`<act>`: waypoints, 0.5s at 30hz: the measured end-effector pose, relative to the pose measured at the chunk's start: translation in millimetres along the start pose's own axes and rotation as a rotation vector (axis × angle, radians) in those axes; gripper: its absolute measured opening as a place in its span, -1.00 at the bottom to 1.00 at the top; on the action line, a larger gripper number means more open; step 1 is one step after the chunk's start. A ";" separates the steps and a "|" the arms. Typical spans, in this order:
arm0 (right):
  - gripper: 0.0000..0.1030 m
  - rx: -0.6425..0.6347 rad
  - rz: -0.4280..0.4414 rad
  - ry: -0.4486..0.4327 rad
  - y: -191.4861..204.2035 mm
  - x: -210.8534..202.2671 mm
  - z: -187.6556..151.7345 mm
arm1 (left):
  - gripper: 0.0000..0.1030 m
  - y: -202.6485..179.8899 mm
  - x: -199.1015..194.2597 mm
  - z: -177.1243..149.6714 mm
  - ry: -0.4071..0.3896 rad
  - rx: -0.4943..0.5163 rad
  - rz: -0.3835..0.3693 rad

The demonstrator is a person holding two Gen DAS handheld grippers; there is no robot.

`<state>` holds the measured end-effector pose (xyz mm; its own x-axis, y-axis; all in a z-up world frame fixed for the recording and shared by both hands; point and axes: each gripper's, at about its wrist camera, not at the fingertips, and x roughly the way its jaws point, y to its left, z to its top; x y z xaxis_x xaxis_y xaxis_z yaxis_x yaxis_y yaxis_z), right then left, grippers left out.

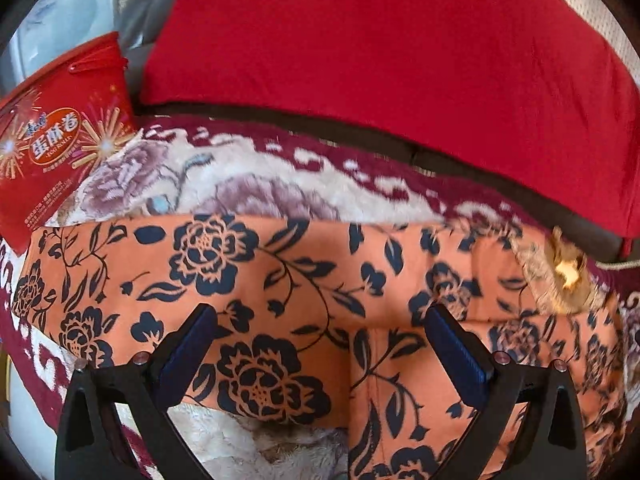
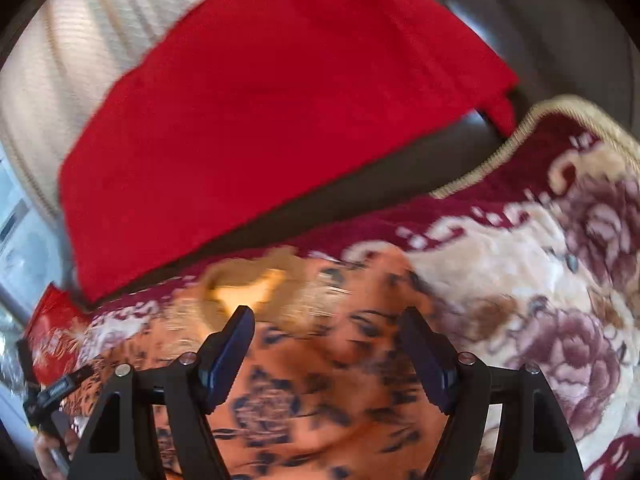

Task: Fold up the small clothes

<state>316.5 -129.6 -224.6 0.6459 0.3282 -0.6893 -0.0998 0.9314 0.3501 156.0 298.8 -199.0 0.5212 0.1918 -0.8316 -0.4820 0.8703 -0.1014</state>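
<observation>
Over plush floral blanket (image 1: pixel 256 168), both the left gripper (image 1: pixel 320 322) and, seemingly, blurred right gripper (image 2: pixel 326 320) gape, empty, above orange flower-printed garment (image 1: pixel 304 264).

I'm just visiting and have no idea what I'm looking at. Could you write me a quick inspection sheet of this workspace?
Surface: plush blanket, cream with purple flowers and a dark red border, spread over a seat.
Job's things: orange garment with dark blue flowers, lying on the blanket; a tan patch at its far right corner, too blurred to identify.
Clutter: red snack box at the blanket's left edge.
Grippers: left gripper open above the garment; right gripper open above it too, picture blurred.
Cables: nothing seen.
Surroundings: red cushion behind the blanket, pale ribbed fabric beyond it.
</observation>
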 end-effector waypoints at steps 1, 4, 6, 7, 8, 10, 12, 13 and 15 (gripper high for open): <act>0.50 0.008 -0.007 0.042 -3.7 12.1 0.7 | 0.90 -0.4 3.2 -1.2 0.013 0.011 0.000; 0.50 -0.009 -0.097 0.110 -10.9 34.8 -0.2 | 0.34 -0.7 14.8 -5.8 0.067 0.027 -0.034; 0.50 -0.006 -0.142 0.111 -20.6 44.2 -0.2 | -0.06 -2.0 21.7 -8.7 0.095 0.031 -0.066; 0.50 0.011 -0.137 0.108 -27.9 49.7 0.4 | -0.10 -3.4 23.7 -9.4 0.101 0.037 -0.075; 0.50 0.033 -0.118 0.113 -38.1 53.0 -0.1 | -0.10 -5.4 25.4 -9.6 0.102 0.042 -0.084; 0.48 0.091 -0.056 0.161 -50.4 67.8 -1.1 | -0.10 -5.1 28.2 -7.9 0.107 0.031 -0.094; 0.22 0.101 -0.020 0.181 -51.8 76.1 -4.4 | -0.07 -2.6 31.2 -6.3 0.118 0.006 -0.106; 0.05 0.077 -0.026 0.188 -48.2 78.9 -5.4 | -0.06 -1.8 32.5 -5.6 0.121 -0.005 -0.110; -0.25 0.040 -0.053 0.185 -42.2 77.6 -7.4 | -0.05 -3.6 37.9 -5.9 0.135 -0.001 -0.128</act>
<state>365.3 -142.3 -297.6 0.4988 0.3057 -0.8110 -0.0366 0.9423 0.3326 173.3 300.3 -233.3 0.4790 0.0170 -0.8776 -0.4188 0.8831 -0.2115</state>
